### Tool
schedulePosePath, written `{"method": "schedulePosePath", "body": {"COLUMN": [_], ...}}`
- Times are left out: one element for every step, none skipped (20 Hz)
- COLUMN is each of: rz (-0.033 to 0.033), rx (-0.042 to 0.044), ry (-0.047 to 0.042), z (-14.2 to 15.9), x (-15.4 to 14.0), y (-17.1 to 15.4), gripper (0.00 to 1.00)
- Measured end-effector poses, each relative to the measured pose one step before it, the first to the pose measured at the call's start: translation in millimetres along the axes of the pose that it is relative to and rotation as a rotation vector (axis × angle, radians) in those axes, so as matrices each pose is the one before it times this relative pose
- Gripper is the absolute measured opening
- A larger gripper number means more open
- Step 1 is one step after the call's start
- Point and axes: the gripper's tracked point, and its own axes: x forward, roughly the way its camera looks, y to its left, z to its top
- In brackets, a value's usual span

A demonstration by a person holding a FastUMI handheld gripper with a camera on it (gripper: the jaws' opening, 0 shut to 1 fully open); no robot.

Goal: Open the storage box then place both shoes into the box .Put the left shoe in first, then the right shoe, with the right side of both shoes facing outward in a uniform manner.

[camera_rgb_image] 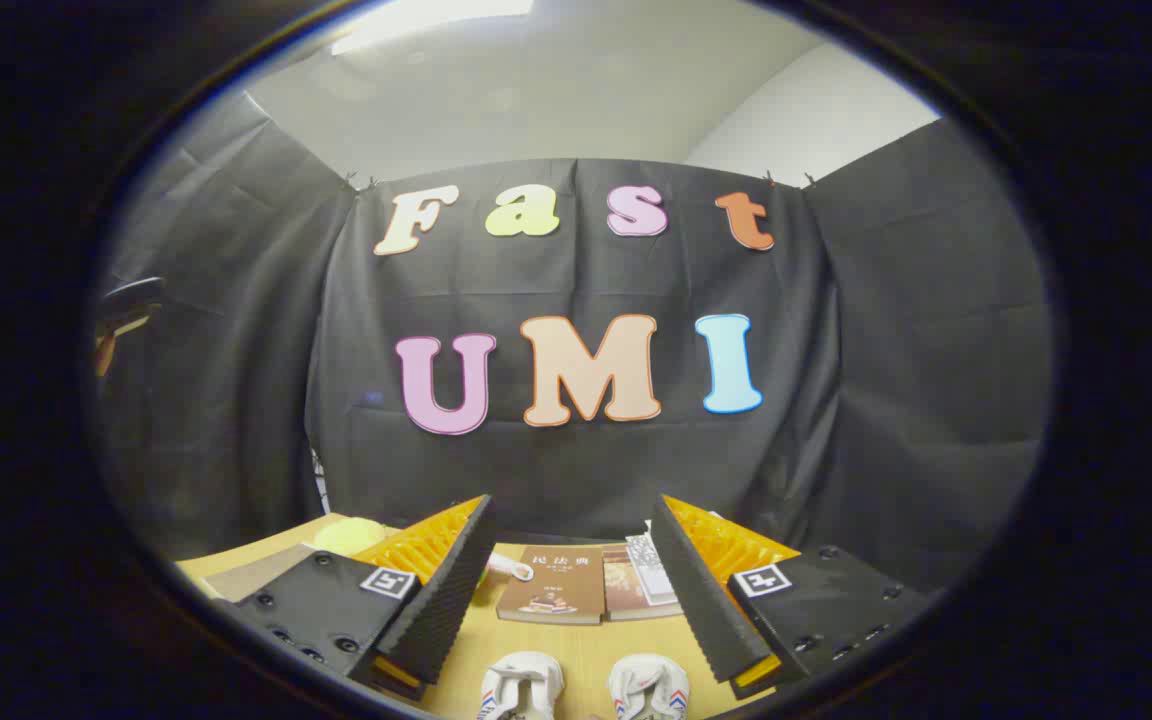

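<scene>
Two white shoes lie side by side on the wooden table, low between my fingers: one shoe nearer the left finger, the other shoe with red and blue side stripes nearer the right finger. Just their near ends show. My gripper is open, held above the table, and nothing sits between its fingers. The left finger and the right finger stand wide apart.
Beyond the shoes, near the black cloth wall, lie a brown book, a second book and a patterned booklet. A small white object and a yellow-green round thing rest by the left finger.
</scene>
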Motion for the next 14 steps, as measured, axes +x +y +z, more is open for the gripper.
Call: {"method": "schedulePosePath", "body": {"rz": [-0.00062, -0.00077, 0.00178, -0.00173, -0.00108, -0.00024, 0.00038, 0.00073, 0.00082, 0.00148, -0.0005, -0.00098, 0.00031, -0.00016], "rx": [-0.0006, -0.00003, 0.00118, -0.00055, -0.00011, -0.00099, -0.00114, -0.00171, -0.00021, 0.0011, -0.00004, -0.00181, -0.00151, -0.00107], "ry": [0.00033, 0.00132, -0.0002, -0.00078, -0.00371, -0.00267, -0.00176, -0.0002, -0.00083, 0.00276, 0.00189, 0.0015, 0.00188, 0.00137], "z": [0.46, -0.75, 0.48, -0.29, 1.51, 0.72, 0.47, -0.28, -0.1, -0.22, -1.83, -0.97, -1.03, -0.88], "x": [1.09, 1.64, 0.59, 0.5, -0.34, 0.4, 0.59, 0.58, 0.5, -0.03, 0.8, 0.19, 0.1, 0.38], "y": [-0.66, -1.6, -0.19, -0.17, -0.6, 0.38, -0.1, 0.33, 0.57, 1.15, -0.19, -0.17, 0.3, 0.03], "gripper": [0.99, 0.99, 0.99, 0.99, 0.99, 0.99, 0.99, 0.99, 0.99, 0.99, 0.99, 0.99, 0.99, 0.99]}}
